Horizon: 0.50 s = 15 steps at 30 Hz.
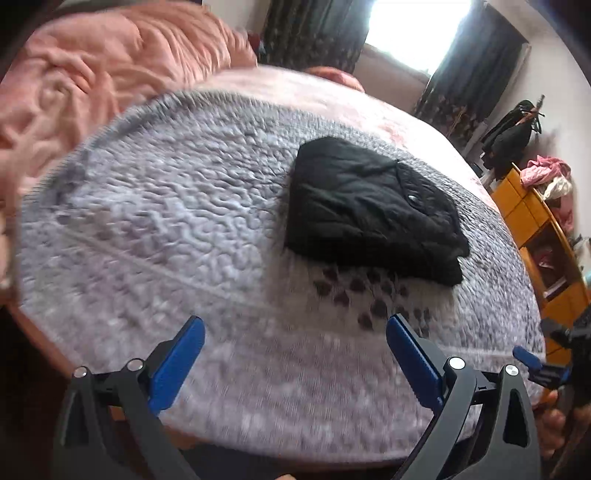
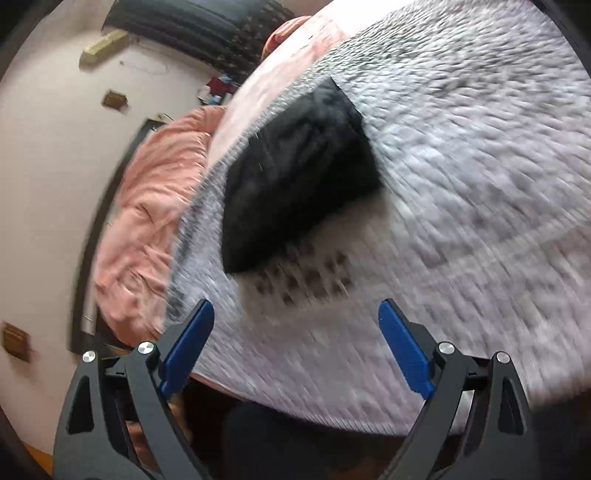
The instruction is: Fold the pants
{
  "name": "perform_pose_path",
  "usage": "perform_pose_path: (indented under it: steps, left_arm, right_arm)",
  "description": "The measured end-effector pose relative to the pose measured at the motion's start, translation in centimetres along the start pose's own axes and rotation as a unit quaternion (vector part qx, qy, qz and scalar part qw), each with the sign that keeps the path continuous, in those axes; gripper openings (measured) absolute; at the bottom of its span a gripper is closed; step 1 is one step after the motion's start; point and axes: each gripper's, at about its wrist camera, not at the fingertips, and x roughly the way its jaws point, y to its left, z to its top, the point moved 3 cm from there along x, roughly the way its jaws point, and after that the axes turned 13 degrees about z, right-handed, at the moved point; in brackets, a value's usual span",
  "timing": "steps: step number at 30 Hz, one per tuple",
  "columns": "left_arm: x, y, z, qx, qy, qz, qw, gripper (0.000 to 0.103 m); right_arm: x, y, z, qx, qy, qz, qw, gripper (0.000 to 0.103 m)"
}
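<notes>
Black pants sit folded on the bed; left gripper and right gripper hang near them, jaws apart, empty.

I see a bedroom. A bed fills most of both views, covered by a grey-lilac quilted blanket over a pale pink sheet. A crumpled salmon-pink duvet is heaped along one side. Behind the bed, a bright window is overexposed, flanked by dark patterned curtains. Walls are pale. An orange-yellow shelf unit stands beside the bed with pink clothes piled on top; dark garments hang nearby. Both views are motion-blurred.
</notes>
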Motion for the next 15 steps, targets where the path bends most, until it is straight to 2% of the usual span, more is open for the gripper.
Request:
perform_pose_path:
  steps: [3, 6, 8, 12, 15]
  left_arm:
    - [-4.7, 0.9, -2.5, -0.010, -0.023, 0.011, 0.9996, 0.099]
    - [-8.6, 1.2, -4.6, 0.001, -0.039, 0.023, 0.9990, 0.099]
    - [-11.2, 1.2, -5.5, -0.003, -0.047, 0.026, 0.9985, 0.099]
    - [-16.0, 0.3, -6.9, 0.031, -0.057, 0.022, 0.9976, 0.099]
    - [-20.0, -0.3, -7.6, 0.050, -0.068, -0.012, 0.9964, 0.099]
  right_arm:
    - [-1.6, 1.5, -3.6, -0.040, 0.003, -0.060, 0.997, 0.092]
    - [-4.2, 3.7, -7.1, -0.103, -0.004, -0.147, 0.984, 0.093]
    - [-5.5, 5.2, -8.6, -0.134, -0.011, -0.190, 0.973, 0.096]
    - [-8.7, 9.2, -10.4, -0.179, -0.047, -0.224, 0.957, 0.099]
    - [-11.4, 13.9, -12.0, -0.234, -0.080, -0.228, 0.942, 0.100]
